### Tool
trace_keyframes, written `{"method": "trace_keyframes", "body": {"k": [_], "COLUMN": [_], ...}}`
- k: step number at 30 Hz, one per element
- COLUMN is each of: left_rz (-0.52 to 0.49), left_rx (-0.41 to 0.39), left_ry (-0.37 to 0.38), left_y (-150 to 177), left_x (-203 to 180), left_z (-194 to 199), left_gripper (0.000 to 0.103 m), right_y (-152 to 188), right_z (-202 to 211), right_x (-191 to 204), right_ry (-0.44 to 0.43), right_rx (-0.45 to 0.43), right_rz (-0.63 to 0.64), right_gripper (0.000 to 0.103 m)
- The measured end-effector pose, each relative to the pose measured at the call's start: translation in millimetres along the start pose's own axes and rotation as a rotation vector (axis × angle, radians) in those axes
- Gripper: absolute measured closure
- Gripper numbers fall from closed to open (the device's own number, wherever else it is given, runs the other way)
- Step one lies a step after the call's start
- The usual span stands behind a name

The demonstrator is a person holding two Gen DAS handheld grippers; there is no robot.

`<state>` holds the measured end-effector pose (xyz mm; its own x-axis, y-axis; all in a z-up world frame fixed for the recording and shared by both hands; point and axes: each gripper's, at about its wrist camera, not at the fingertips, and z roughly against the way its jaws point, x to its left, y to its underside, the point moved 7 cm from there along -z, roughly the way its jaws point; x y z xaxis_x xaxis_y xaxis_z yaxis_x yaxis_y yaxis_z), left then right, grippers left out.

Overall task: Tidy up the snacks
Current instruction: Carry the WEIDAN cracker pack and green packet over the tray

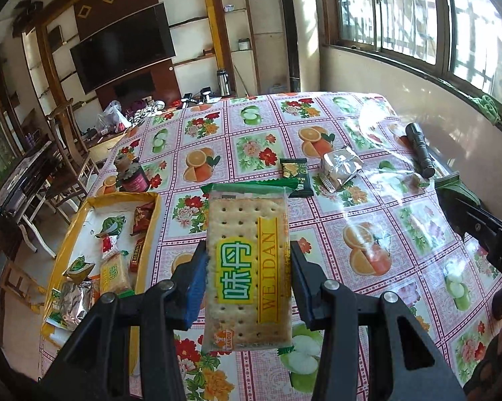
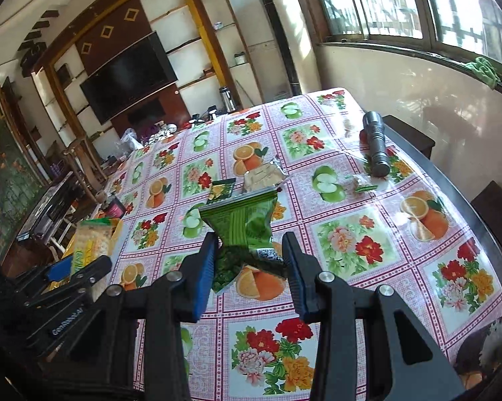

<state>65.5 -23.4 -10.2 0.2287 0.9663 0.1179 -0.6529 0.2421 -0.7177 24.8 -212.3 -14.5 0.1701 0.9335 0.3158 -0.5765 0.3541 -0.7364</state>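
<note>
My left gripper (image 1: 247, 267) is shut on a cracker packet (image 1: 247, 234) with a green end and a yellow label, held above the table. The left gripper also shows at the left of the right wrist view (image 2: 74, 267), still on the cracker packet (image 2: 90, 244). My right gripper (image 2: 249, 260) is shut on a crumpled green snack bag (image 2: 244, 224), held above the table. A yellow-rimmed tray (image 1: 150, 220) at the left holds several snack packets. A dark green packet (image 1: 296, 175), a silver packet (image 1: 339, 167) and a small wrapped sweet (image 1: 414, 178) lie on the floral tablecloth.
A black flashlight (image 1: 419, 148) lies near the table's right edge by the wall. A dark red jar (image 1: 132, 175) stands behind the tray. Wooden chairs (image 1: 67, 153) stand to the left of the table. A dark chair back (image 2: 408, 133) is at the right.
</note>
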Motion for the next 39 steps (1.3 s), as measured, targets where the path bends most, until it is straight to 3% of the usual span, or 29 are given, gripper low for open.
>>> {"method": "trace_keyframes", "body": {"k": [17,32,39], "left_rz": [0.086,0.178,0.225], "left_rx": [-0.046,-0.015,-0.002], "left_ry": [-0.073,-0.117,-0.167], "left_y": [6.4,25.0,33.7], "left_x": [52.8,113.4,148.1], "left_z": [13.2,1.3,-3.8], "left_gripper": [0.058,0.058,0.058], "right_y": [30.0,45.8,55.4], "right_z": [-2.9,-20.7,-32.9], "right_x": [77.4,133.5,170.0], "right_ry": [-0.128,-0.13,-0.252], "right_rx": [0.046,0.075,0.116], "right_rz": [0.102,0.206,0.218], "right_gripper": [0.062,0.062,0.062]}}
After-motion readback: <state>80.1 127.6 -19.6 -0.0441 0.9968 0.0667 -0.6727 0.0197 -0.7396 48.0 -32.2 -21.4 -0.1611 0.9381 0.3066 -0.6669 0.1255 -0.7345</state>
